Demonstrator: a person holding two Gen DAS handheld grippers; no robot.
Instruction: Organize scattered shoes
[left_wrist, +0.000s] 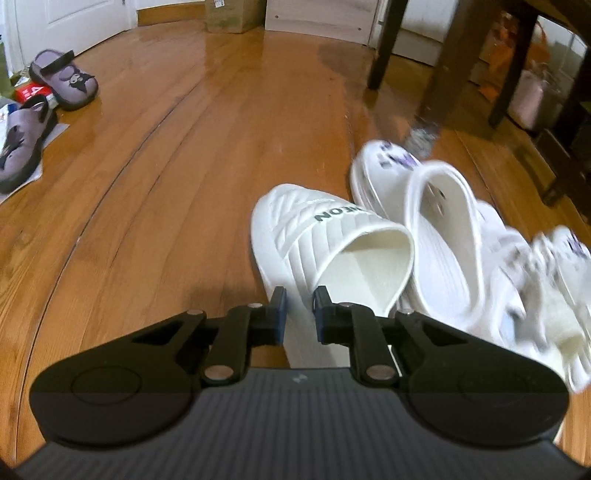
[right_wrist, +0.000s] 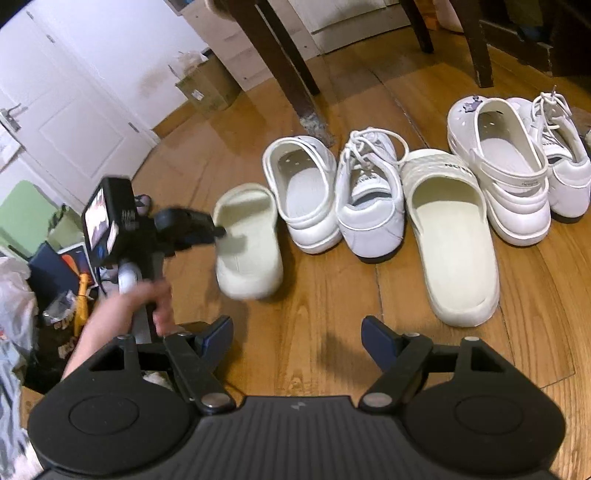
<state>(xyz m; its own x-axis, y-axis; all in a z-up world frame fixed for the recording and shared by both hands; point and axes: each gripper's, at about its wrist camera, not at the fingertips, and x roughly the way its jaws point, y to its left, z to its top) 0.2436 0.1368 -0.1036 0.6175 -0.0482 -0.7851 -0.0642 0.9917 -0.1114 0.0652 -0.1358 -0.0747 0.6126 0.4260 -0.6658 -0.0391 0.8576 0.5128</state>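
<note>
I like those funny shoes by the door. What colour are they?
The clogs are purple-grey with black soles, straps and cartoon faces, seen best in the left wrist view.

Dark table legs (right_wrist: 291, 70) on wood floor (left_wrist: 207, 147) — cardboard box (right_wrist: 207, 88) near white door (right_wrist: 74, 110).

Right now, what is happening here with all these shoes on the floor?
A person is tidying shoes with a handheld gripper in each hand. The left gripper is shut on the side edge of a cream slide, at the left end of a row of white shoes by the table leg. Its mate lies further along that row. The right gripper is open and empty. Two purple clogs lie apart near the door.
</note>
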